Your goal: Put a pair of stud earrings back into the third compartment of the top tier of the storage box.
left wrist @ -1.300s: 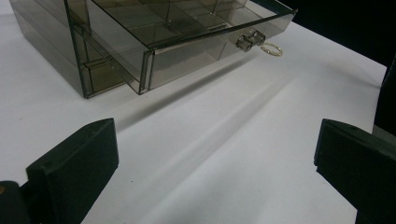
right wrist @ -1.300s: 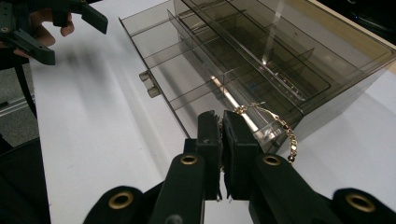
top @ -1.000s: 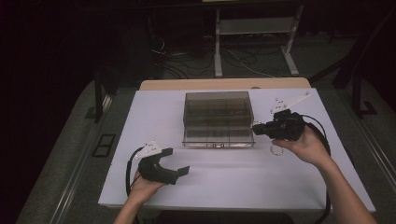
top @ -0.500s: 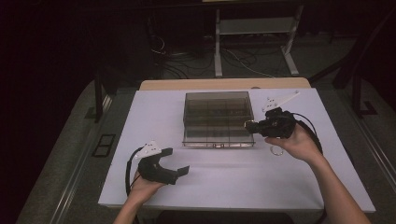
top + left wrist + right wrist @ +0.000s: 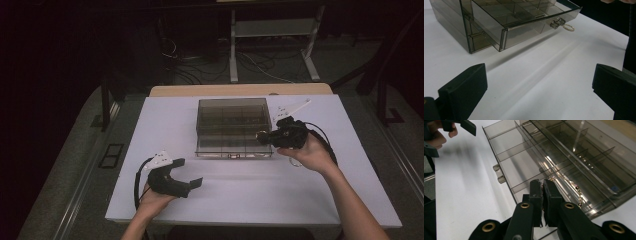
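We have the chain (image 5: 571, 186) pinched in our right tongs (image 5: 543, 185) over the open drawer (image 5: 524, 165), not yet released; left tongs (image 5: 536, 82) gape empty

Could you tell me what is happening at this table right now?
A person is putting a thin gold chain into the open drawer of a smoky clear organiser box. The right gripper has its fingers shut on the chain over a drawer compartment. The left gripper rests open on the white table.
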A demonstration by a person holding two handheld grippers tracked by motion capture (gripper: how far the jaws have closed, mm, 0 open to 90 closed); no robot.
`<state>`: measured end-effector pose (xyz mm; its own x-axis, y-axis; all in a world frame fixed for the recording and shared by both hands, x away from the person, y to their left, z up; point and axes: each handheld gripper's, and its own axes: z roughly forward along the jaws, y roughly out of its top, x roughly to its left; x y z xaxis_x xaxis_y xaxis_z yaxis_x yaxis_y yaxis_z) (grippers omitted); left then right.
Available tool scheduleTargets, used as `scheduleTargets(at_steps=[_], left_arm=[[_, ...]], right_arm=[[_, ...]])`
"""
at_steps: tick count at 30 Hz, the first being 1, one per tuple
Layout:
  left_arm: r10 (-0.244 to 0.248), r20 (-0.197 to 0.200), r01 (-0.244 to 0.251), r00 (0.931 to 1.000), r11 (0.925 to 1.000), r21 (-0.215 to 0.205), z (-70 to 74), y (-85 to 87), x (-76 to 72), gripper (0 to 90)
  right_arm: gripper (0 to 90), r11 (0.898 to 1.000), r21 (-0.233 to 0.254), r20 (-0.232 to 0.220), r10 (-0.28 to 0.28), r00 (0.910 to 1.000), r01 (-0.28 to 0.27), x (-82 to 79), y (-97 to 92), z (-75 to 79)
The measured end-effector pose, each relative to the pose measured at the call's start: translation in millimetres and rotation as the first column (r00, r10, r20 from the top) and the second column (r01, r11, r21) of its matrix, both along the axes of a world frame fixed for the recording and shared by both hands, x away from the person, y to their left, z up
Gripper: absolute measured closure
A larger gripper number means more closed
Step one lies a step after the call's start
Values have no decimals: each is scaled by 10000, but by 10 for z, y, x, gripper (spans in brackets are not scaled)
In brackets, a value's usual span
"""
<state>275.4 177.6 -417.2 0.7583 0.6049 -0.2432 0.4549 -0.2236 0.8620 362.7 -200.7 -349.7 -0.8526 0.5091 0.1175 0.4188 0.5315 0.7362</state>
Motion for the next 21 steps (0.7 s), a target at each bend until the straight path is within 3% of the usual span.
scheduleTargets(at_steps=[21], left_arm=[[-31,23,31,10000,10000,3,-1,4,0,0]], right_arm=[[845,9991,-240,-510,328,9982,-341,56,188,-204]])
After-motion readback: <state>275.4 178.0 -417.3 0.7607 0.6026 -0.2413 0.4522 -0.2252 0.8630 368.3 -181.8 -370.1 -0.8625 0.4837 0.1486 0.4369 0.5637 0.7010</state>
